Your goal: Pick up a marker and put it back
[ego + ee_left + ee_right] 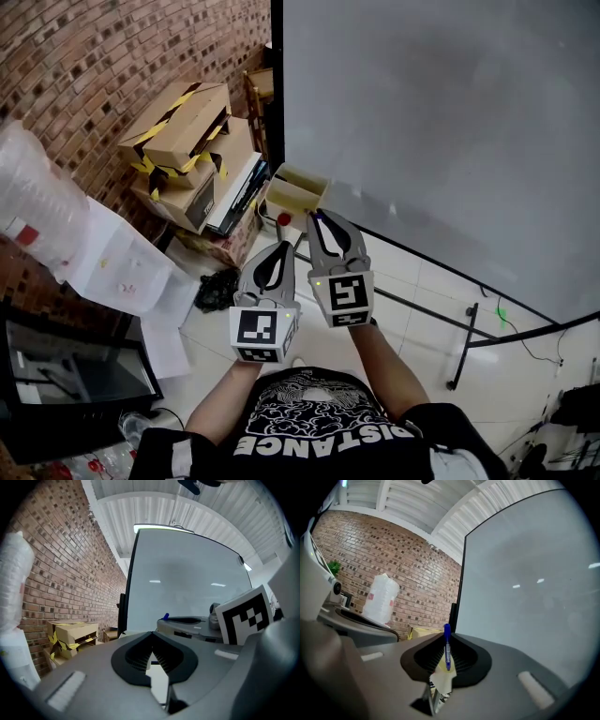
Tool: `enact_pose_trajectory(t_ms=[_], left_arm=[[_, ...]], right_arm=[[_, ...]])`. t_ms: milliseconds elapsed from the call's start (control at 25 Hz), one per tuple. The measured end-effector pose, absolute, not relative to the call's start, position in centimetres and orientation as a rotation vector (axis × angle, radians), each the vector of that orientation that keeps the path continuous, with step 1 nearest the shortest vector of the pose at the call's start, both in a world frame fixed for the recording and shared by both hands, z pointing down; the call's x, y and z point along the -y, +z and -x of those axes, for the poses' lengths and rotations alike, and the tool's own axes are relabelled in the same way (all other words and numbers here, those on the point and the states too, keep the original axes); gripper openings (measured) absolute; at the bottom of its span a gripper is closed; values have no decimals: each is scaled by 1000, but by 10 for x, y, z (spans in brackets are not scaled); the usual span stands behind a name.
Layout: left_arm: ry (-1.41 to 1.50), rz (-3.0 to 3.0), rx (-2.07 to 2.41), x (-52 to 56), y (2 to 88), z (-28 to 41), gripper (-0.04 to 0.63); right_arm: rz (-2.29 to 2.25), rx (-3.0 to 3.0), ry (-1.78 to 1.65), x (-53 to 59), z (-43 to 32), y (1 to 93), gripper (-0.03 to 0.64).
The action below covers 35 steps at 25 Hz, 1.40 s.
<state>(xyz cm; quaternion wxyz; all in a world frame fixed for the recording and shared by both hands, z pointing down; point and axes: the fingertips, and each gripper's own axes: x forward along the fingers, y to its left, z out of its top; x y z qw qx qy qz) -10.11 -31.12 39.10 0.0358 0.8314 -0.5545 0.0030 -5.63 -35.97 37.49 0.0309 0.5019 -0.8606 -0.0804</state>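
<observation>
- I see one blue marker (pixel 447 646), clamped between the jaws of the right gripper (pixel 446 641). Its long axis runs along the jaws and its tip pokes past them.
- The pale yellow box (pixel 295 192) at the whiteboard's (pixel 450 122) lower corner lies just ahead of that tip (likely the drop spot), so the right hand is nearer.
- There are two grippers. The left gripper (pixel 152 635) has its jaws together with nothing between them.
</observation>
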Motion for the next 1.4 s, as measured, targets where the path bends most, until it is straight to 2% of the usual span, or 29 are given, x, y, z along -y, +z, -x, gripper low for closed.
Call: enact_pose_trajectory(t_ms=[480, 1400], left_arm=[[-66, -2563, 1709, 287, 371, 88, 5], [-8, -2591, 1692, 244, 366, 49, 5]], right_arm=[[-1564, 2718, -334, 305, 38, 332, 36], [-1568, 2729, -330, 249, 4, 329, 37]])
